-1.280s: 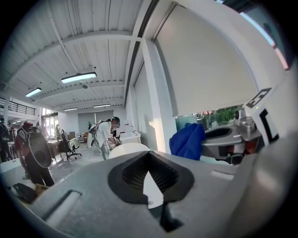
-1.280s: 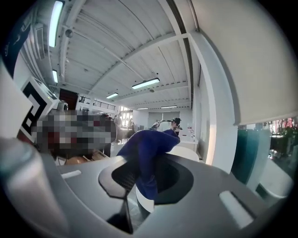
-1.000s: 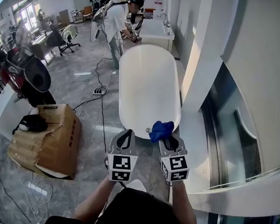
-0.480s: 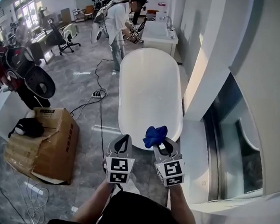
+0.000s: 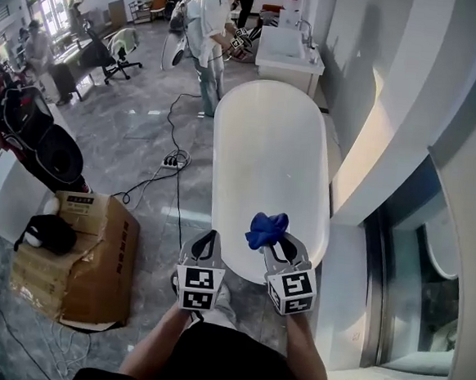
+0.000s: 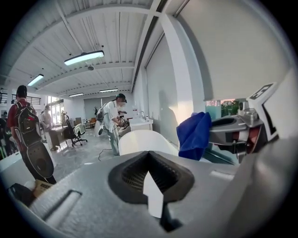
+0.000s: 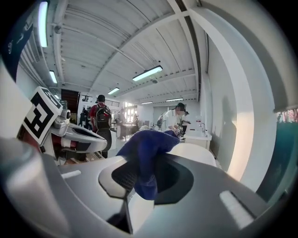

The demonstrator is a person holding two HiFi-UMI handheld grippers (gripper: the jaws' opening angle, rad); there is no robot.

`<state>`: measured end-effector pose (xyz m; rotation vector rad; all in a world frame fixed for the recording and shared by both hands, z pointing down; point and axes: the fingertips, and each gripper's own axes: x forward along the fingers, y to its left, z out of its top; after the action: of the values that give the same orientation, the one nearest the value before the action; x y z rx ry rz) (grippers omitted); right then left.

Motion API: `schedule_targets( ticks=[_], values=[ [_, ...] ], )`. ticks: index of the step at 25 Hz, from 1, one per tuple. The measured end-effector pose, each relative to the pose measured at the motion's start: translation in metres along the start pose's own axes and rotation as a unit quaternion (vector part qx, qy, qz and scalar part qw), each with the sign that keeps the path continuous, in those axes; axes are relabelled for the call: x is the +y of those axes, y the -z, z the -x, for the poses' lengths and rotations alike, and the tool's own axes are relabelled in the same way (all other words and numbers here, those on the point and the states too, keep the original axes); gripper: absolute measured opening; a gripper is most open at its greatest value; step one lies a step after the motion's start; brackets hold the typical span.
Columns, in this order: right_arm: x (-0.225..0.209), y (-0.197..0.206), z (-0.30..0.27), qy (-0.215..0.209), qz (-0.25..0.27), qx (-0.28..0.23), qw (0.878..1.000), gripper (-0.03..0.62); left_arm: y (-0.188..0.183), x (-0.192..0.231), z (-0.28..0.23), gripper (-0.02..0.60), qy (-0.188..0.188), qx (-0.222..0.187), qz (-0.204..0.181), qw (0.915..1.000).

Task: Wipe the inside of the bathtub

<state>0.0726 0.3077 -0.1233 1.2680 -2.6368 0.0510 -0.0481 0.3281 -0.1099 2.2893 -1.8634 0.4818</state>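
A white oval bathtub stands on the grey floor ahead of me, its near end just beyond my grippers. My right gripper is shut on a blue cloth, which bunches up above its jaws over the tub's near rim. The same blue cloth hangs from the jaws in the right gripper view, and the blue cloth also shows in the left gripper view. My left gripper is shut with nothing in it, just short of the tub, over the floor. The bathtub appears beyond its jaws.
A person works at a white sink counter beyond the tub's far end. A power strip and cables lie left of the tub. A cardboard box sits at my left. A white wall and glass panel run along the right.
I have stepped closer to the tub's near end and both grippers have risen slightly; the cloth stays in the right gripper. The view has shifted right to left.
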Motion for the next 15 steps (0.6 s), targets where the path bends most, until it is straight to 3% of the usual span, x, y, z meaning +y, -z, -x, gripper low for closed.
schedule_targets(
  ticks=[9,15],
  values=[
    [-0.038,0.011,-0.121,0.02,-0.027,0.036,0.999,0.081,-0.009,0.052,-0.119,0.002,0.045,0.035,-0.011,0.9983],
    [-0.046,0.039,-0.153,0.029,-0.029,0.097,0.994,0.083,0.011,0.049,-0.172,0.002,0.098,0.064,0.01,0.9931]
  ],
)
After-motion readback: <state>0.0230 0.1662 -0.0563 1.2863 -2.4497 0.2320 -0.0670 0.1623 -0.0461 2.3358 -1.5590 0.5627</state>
